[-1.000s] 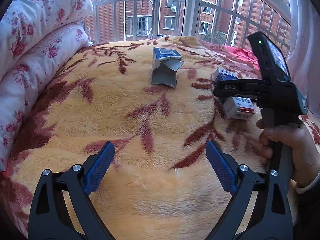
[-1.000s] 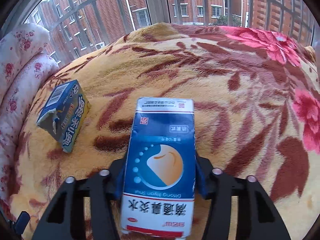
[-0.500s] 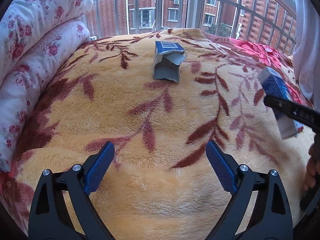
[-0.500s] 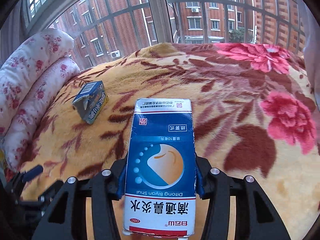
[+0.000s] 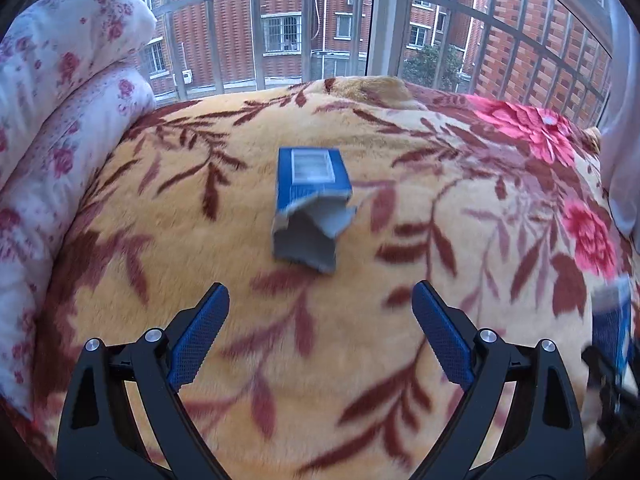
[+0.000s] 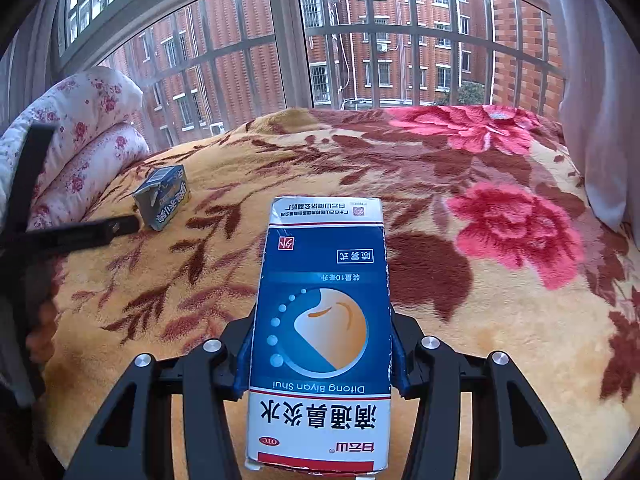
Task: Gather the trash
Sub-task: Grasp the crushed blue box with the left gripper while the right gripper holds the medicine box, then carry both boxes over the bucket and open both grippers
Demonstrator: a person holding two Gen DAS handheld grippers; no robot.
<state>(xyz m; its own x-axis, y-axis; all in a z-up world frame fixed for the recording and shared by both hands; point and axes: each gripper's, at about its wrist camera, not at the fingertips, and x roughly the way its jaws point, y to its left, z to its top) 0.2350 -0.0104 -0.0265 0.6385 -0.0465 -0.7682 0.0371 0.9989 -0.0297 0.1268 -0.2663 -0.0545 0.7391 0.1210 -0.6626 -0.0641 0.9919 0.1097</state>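
Holding one piece of trash already: right gripper (image 6: 320, 360) clamped on the blue-and-white medicine carton (image 6: 320, 336), blue pads pressed against both long sides, carton lying lengthwise along the fingers and sticking out past the tips. Looks lifted clear of the blanket (image 6: 500, 360), though contact under the carton can't be confirmed.

Left gripper (image 5: 320, 332) spread wide, nothing between the pads (image 5: 198, 340). Pointed at the torn blue box (image 5: 310, 212), which lies on the blanket beyond the fingertips, roughly centred on the gap, well short of being enclosed. Torn grey end faces the gripper, flaps ragged and partly caved in. Same box seen from the right wrist view, far left of the held carton, near the rolled floral quilt (image 6: 80, 140).

Step in hand, by judgement: second pickup, approach phase. One item secured, one still loose on the blanket.

Next move calls for:
- advancing the left gripper until the box sits between the pads
- squeezing across the intact blue body rather than the torn end, since crushed flaps likely fold and slip
- staying low; plush pile lets the box sink, so pads may snag fabric

No bin or bag visible in either view, so drop-off location unknown.
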